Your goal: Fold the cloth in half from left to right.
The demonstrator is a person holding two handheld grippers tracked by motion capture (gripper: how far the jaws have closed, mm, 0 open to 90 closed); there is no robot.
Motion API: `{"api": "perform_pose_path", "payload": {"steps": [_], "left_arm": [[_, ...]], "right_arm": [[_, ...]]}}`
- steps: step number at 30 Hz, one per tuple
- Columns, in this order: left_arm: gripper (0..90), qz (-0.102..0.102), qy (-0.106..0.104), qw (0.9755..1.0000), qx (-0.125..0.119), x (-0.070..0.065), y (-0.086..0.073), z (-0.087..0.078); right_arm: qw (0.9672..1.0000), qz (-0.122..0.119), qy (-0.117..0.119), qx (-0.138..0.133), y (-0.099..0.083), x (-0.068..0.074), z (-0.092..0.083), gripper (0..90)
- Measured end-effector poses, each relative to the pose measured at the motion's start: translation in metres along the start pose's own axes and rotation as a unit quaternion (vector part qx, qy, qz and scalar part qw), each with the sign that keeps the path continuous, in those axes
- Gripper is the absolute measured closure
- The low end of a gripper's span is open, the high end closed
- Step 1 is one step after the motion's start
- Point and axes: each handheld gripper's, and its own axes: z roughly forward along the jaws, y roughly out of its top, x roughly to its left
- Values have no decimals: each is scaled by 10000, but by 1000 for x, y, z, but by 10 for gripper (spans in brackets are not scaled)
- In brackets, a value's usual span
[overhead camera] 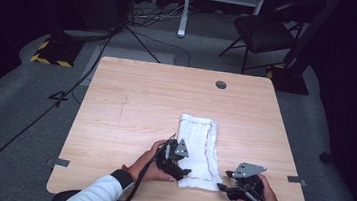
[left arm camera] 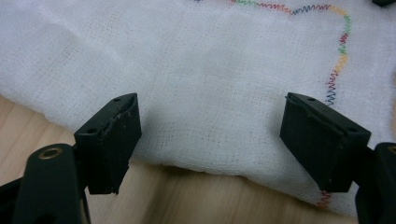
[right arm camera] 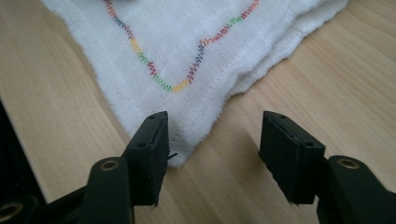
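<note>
A folded white cloth [overhead camera: 196, 147] with a line of multicoloured zigzag stitching lies on the wooden table [overhead camera: 130, 105], near its front edge. My left gripper [overhead camera: 185, 172] is at the cloth's near left side, held by a hand in a white sleeve. In the left gripper view the cloth [left arm camera: 201, 84] spreads between and beyond the open left gripper [left arm camera: 210, 100], with its folded edge just ahead of the jaws. My right gripper [overhead camera: 223, 180] stands open at the cloth's near right corner. That corner [right arm camera: 187, 140] lies beside one jaw of the right gripper [right arm camera: 215, 116], not pinched.
A round cable hole [overhead camera: 221, 85] sits near the table's far edge. Metal brackets [overhead camera: 61, 162] stick out at the table's front sides. Beyond the table are a black chair [overhead camera: 264, 31], floor cables [overhead camera: 66, 94] and a white stand leg [overhead camera: 184, 10].
</note>
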Motion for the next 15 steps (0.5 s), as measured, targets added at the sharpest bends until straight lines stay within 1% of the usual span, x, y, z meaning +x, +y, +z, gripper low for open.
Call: {"api": "perform_pose_path", "payload": {"steps": [3, 5, 7, 9, 10, 11, 12, 14, 15], "left_arm": [[200, -41, 9, 10000, -41, -2, -3, -6], [174, -96, -43, 9998, -147, -1, -3, -12], [173, -123, 42, 9995, -281, 1, -2, -19], [173, -201, 20, 9990, -403, 5, -2, -24], [173, -210, 123, 9989, -390, 8, 0, -27], [173, -207, 165, 9989, -388, 10, 1, -28], [175, -288, 199, 9983, -461, 13, 1, -29], [182, -384, 201, 9977, -511, 20, 3, -31], [191, -415, 235, 9974, -534, 25, 4, -32]], "right_arm": [[9999, -162, 6, 10, 2, 6, 0, 401], [9999, -143, 0, -50, 3, 5, -2, 399], [9998, -24, -60, -170, 5, -1, -5, 399], [9993, 111, -126, -319, 9, -8, -8, 399], [9991, 147, -168, -369, 11, -11, -10, 400], [9986, 187, -225, -452, 14, -16, -12, 402], [9982, 233, -261, -489, 17, -19, -12, 402], [9973, 328, -321, -573, 25, -30, -12, 402], [9971, 337, -345, -590, 28, -33, -11, 402]]}}
